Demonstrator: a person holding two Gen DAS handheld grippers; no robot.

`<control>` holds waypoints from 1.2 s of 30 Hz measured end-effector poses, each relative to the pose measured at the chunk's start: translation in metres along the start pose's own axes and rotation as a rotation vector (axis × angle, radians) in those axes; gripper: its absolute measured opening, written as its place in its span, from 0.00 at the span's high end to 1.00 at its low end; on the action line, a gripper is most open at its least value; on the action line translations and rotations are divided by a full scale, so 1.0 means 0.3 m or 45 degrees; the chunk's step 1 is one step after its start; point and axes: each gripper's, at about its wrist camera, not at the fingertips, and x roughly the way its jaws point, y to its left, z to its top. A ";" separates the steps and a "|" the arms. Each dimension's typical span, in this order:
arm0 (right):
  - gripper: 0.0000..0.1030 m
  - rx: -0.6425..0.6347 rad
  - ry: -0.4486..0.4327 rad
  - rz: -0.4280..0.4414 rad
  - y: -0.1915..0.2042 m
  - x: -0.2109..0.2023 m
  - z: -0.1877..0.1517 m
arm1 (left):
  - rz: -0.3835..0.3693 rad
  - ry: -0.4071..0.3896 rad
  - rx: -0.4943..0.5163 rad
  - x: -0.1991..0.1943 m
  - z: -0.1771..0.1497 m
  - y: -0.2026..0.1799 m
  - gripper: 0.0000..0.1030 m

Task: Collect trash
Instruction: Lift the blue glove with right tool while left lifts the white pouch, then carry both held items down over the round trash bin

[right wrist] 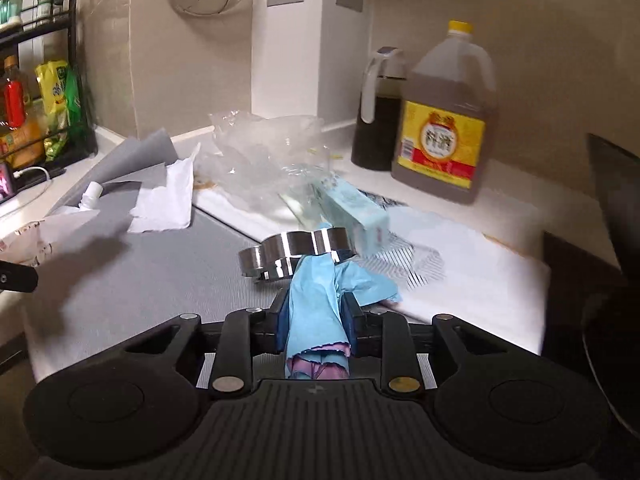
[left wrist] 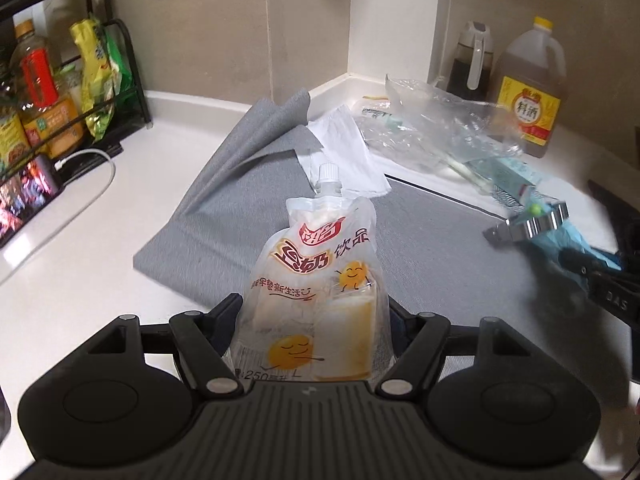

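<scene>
A soft drink pouch (left wrist: 320, 272) with a white cap stands upright between the fingers of my left gripper (left wrist: 314, 314), which is shut on its lower half above the grey mat (left wrist: 224, 200). In the right wrist view my right gripper (right wrist: 316, 312) is shut on a crumpled blue wrapper (right wrist: 316, 288) with pink lining. A shiny metal ring (right wrist: 296, 256) sits just past the wrapper's tip; I cannot tell if they touch. On the mat lie a white tissue (right wrist: 164, 200), a clear plastic bag (right wrist: 260, 152) and a pale blue box (right wrist: 356, 212).
A cooking wine jug (right wrist: 444, 120) and a dark sauce dispenser (right wrist: 376, 116) stand at the back right by the wall. A black rack (left wrist: 60, 100) of bottles and packets fills the left, with a phone on a white cable (left wrist: 88, 160). A white board (right wrist: 460, 280) lies right of the mat.
</scene>
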 end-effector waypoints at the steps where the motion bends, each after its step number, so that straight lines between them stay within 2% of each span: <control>1: 0.72 0.027 0.004 0.012 -0.011 -0.023 -0.008 | -0.005 -0.007 -0.007 -0.021 -0.015 0.006 0.25; 8: 0.73 0.072 -0.065 -0.003 0.019 -0.167 -0.070 | -0.018 -0.047 -0.035 -0.172 -0.132 0.083 0.25; 16: 0.73 0.061 -0.147 0.051 0.072 -0.267 -0.083 | -0.025 -0.118 -0.087 -0.301 -0.226 0.163 0.25; 24: 0.73 0.069 -0.168 -0.010 0.064 -0.231 -0.098 | -0.018 -0.107 -0.132 -0.298 -0.270 0.197 0.25; 28: 0.74 0.113 -0.184 -0.053 0.031 -0.208 -0.059 | -0.027 -0.106 -0.149 -0.294 -0.268 0.202 0.25; 32: 0.74 0.077 -0.237 -0.132 0.023 -0.211 0.002 | -0.029 -0.104 -0.154 -0.292 -0.264 0.201 0.25; 36: 0.74 0.112 -0.270 -0.120 0.008 -0.247 0.039 | -0.034 -0.108 -0.160 -0.303 -0.278 0.209 0.25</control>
